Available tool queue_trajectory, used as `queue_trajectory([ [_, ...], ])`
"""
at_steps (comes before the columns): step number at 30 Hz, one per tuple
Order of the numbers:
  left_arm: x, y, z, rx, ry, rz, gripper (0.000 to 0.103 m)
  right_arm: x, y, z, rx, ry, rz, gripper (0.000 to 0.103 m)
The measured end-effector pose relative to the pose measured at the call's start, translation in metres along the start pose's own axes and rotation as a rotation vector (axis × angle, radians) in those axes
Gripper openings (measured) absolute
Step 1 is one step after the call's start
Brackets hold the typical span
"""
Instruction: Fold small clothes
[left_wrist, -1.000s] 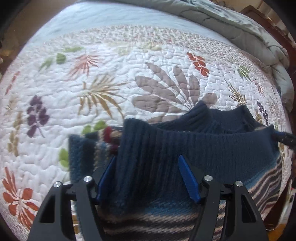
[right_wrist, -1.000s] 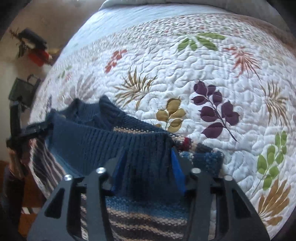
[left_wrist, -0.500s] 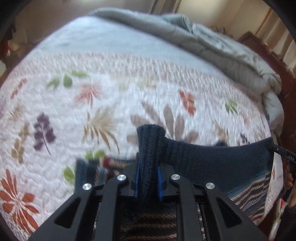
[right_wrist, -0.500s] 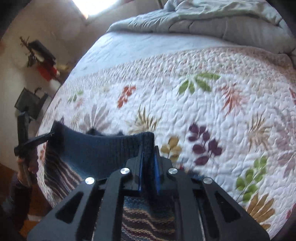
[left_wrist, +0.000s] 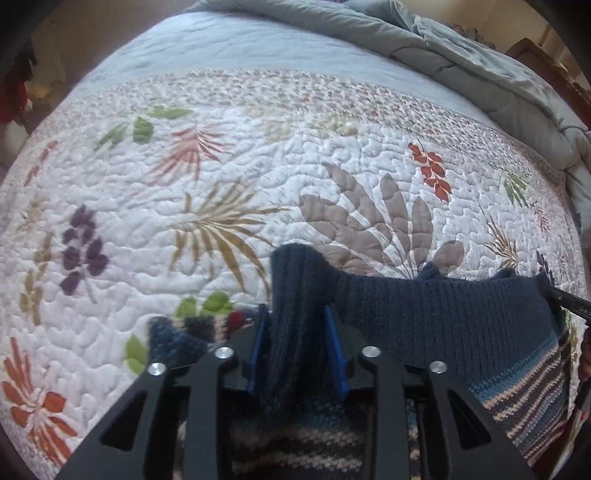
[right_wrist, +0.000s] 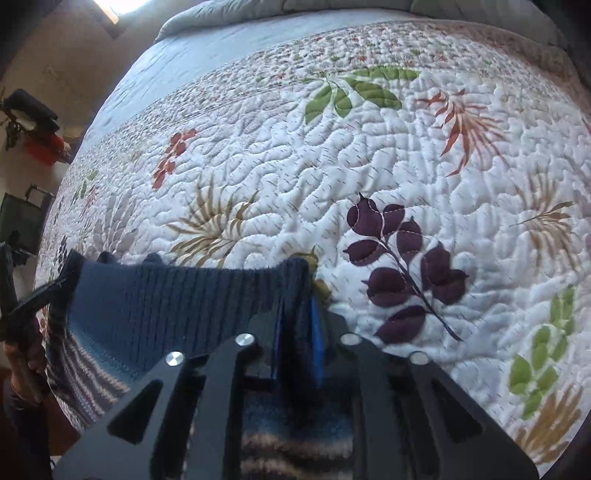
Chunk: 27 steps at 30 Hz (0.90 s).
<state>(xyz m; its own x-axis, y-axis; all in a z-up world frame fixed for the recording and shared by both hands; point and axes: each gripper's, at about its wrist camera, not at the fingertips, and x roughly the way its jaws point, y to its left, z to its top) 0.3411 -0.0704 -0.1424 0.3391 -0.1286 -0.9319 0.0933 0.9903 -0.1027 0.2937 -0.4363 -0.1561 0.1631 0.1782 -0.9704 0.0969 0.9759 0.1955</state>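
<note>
Bed: you look down on a white quilt (left_wrist: 258, 177) stitched with leaves in green, purple, rust and tan; a grey duvet (left_wrist: 461, 55) is bunched at its far end.

Room: in your right view, a pale wall and some dark and red things hang beyond the bed's left edge, too blurred to name.

Sweater (left_wrist: 443, 317): a small knit, navy ribbed hem uppermost, blue and beige stripes below it, near the close edge of the quilt. The hem is stretched in a line between your two tools.

Left gripper (left_wrist: 297, 350): your jaws have just been opening, and a bunched fold of the navy hem stands between the blue pads, which still touch its sides, so you hold it.

Right gripper (right_wrist: 297, 336): your jaws have also just been opening a little; they stand narrow, with the other corner of the hem pinched between the pads.

Cross views: each tool shows at the far end of the hem in the other's view, and your hand (right_wrist: 22, 362) grips a handle at the left of the right view.
</note>
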Motion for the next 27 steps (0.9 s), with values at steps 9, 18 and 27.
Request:
queue_trajectory([
  [9, -0.074, -0.040, -0.060, 0.049, -0.044, -0.164, 0.051, -0.094, -0.005, -0.083, 0.015, -0.031, 0.047, 0.049],
  [18, -0.052, -0.120, -0.116, 0.159, 0.065, -0.223, 0.052, -0.092, -0.030, -0.157, 0.094, 0.089, 0.034, 0.050],
  [27, -0.029, -0.121, -0.119, 0.166, 0.102, -0.185, 0.055, -0.057, -0.064, -0.181, 0.256, 0.111, 0.219, 0.052],
])
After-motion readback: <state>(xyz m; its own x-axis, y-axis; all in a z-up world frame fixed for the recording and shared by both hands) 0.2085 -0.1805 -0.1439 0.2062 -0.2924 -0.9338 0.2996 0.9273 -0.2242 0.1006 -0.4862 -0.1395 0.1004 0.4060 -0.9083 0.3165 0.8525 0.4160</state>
